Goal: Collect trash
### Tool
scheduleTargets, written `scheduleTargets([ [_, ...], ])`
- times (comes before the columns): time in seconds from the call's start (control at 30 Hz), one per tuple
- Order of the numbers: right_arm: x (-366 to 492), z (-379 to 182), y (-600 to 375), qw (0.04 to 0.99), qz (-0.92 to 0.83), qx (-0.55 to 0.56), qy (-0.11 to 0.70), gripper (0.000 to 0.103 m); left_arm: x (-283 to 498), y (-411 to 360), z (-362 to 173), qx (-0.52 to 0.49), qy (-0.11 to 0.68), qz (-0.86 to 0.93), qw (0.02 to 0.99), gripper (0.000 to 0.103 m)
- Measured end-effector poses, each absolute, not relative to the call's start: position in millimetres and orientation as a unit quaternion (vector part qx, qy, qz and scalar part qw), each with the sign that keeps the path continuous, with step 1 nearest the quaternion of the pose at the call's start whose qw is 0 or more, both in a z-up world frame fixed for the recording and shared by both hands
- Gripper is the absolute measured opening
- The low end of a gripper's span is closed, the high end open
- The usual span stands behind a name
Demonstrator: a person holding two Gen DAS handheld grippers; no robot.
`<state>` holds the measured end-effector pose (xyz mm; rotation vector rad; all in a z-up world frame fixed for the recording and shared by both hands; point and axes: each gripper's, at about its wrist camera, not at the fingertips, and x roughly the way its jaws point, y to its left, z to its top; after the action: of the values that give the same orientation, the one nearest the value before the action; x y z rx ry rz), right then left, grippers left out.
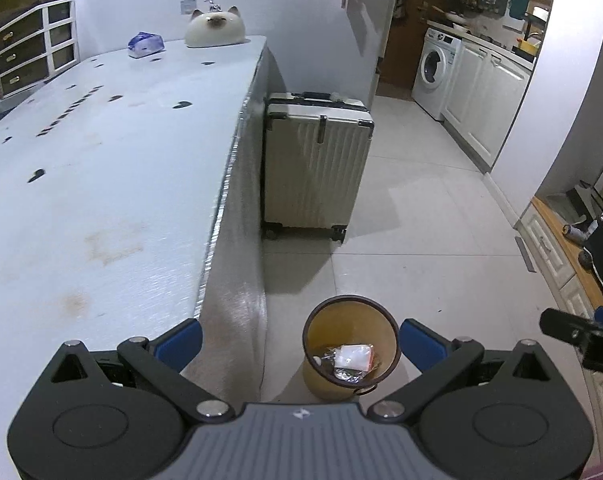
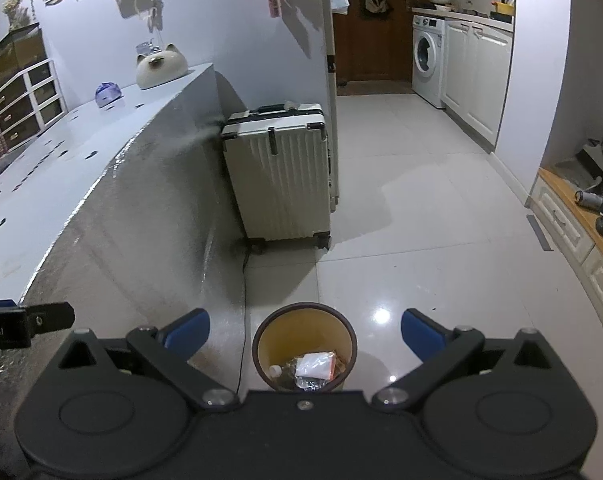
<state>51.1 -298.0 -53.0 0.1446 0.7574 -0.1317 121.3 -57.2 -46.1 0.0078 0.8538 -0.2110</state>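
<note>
A small yellow trash bin (image 1: pixel 351 346) (image 2: pixel 304 346) with a dark rim stands on the tiled floor beside the table's end. Inside lie a white packet (image 1: pixel 355 356) (image 2: pixel 315 364), clear plastic wrapping and a small bottle (image 2: pixel 276 370). My left gripper (image 1: pixel 301 340) is open and empty, held above the bin, with its left finger over the table's corner. My right gripper (image 2: pixel 305 334) is open and empty, also above the bin. Each gripper's edge shows in the other's view: the right (image 1: pixel 573 334) and the left (image 2: pixel 25 322).
A long white table (image 1: pixel 101 184) runs along the left, with a cat-shaped ornament (image 1: pixel 215 26) and a blue tissue pack (image 1: pixel 146 43) at its far end. A cream suitcase (image 1: pixel 315 168) stands on the floor past the bin. A washing machine (image 1: pixel 435 70) and cabinets are at the back right.
</note>
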Motion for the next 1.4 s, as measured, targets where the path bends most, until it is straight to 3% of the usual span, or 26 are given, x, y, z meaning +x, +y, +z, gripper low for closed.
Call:
scheduleTargets([
  [1.4, 12.9, -45.7, -263.2, 0.908, -0.091, 0.046, 0.407, 0.103, 74.1, -32.3, -39.8, 0.03, 0.419, -0.094, 0.903, 0.103],
])
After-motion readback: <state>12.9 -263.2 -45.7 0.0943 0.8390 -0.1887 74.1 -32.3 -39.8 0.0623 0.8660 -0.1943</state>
